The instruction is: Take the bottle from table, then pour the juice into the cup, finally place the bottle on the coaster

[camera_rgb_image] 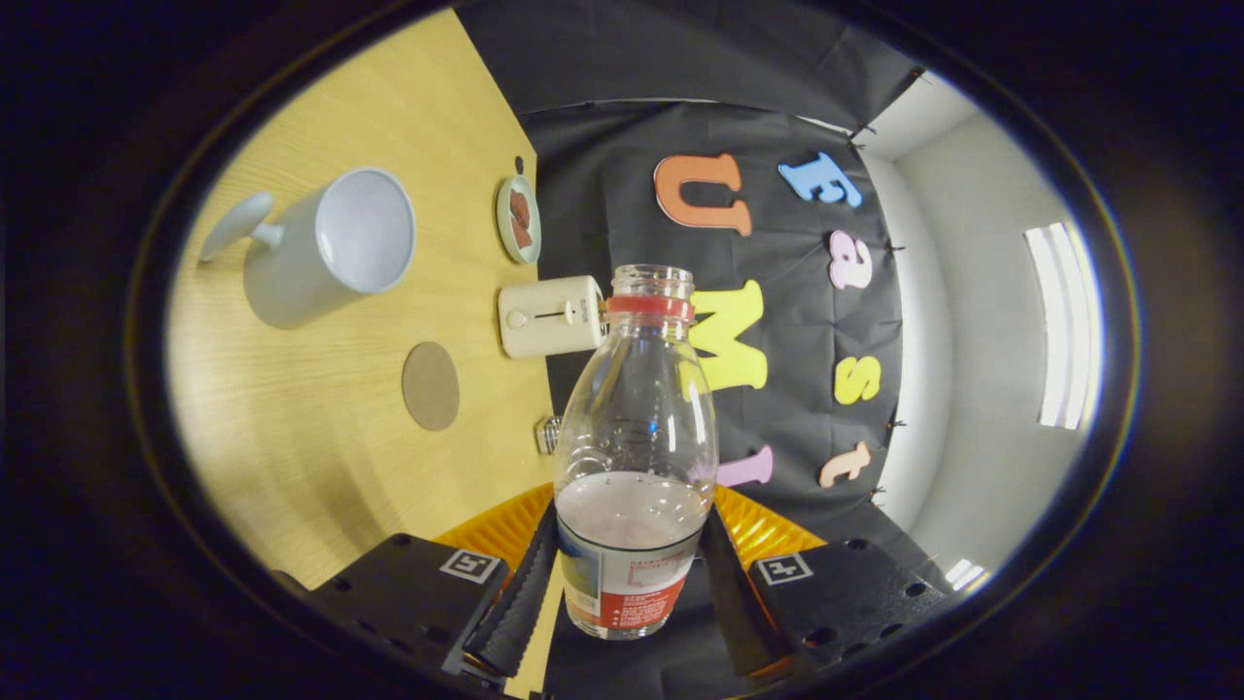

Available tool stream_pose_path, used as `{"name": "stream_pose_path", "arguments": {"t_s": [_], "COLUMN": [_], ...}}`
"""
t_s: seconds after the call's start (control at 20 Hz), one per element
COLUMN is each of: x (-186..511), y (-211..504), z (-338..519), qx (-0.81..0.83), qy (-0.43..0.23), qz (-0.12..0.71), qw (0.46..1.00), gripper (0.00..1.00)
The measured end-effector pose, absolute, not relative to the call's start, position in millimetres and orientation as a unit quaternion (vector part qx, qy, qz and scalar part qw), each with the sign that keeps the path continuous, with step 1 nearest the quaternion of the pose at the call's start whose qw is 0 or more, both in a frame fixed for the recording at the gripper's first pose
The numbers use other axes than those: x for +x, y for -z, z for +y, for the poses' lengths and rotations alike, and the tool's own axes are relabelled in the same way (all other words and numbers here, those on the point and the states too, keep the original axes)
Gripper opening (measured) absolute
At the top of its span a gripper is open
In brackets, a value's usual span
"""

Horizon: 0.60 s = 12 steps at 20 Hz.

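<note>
Tilting sideways over the table [321, 437], the gripper [630, 583] pinches the uncapped bottle [637, 457] between both fingers – lifted, liquid low inside. Beyond sit the cup [326, 248], toaster [549, 316], coaster [431, 386] and a small plate [518, 219].

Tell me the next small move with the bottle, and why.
Probably carry the bottle toward the cup and bring its neck over the cup's open mouth. The gripper is shut on the bottle, cap off, liquid still in its lower part; the view is rolled, so a tilt seems begun. The cup looks empty, and the coaster lies bare beside it.
</note>
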<state>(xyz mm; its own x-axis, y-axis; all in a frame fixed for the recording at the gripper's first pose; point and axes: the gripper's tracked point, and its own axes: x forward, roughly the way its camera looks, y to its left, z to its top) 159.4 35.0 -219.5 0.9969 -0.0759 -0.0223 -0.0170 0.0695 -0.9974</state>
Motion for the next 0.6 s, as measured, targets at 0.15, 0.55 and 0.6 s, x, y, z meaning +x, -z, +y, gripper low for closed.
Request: {"name": "stream_pose_path", "arguments": {"t_s": [0.15,0.55,0.6], "x": [155,151,150], "y": [227,226,227], "z": [46,53,53], "qx": [-0.702,-0.759,-0.758], "qy": [0.005,0.024,0.025], "qz": [0.025,-0.007,-0.005], "qw": [0.711,0.651,0.652], "gripper": [0.81,0.81,0.81]}}
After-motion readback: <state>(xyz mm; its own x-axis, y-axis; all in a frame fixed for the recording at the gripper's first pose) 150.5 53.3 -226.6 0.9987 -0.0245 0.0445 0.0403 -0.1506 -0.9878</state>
